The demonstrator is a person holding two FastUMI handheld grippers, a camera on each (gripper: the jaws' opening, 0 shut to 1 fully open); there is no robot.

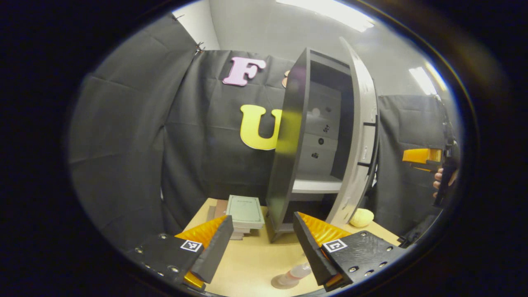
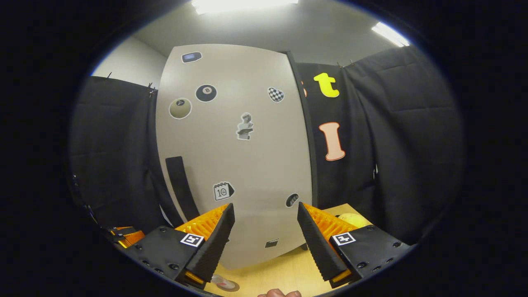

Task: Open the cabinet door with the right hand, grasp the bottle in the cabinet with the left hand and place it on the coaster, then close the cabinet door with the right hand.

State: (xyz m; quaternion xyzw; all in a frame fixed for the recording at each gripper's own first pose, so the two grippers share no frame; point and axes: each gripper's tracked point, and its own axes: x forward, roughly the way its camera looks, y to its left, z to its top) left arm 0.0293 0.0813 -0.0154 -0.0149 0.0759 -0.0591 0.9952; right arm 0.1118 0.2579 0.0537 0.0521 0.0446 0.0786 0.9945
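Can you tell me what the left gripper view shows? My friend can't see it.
The left gripper, fingers apart, holds nothing above a bottle standing on a round coaster on the table. Behind, the cabinet has its door open.

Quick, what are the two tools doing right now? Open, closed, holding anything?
Left tool: open, holding nothing, above the bottle on the table.
Right tool: open, holding nothing, facing the cabinet door.
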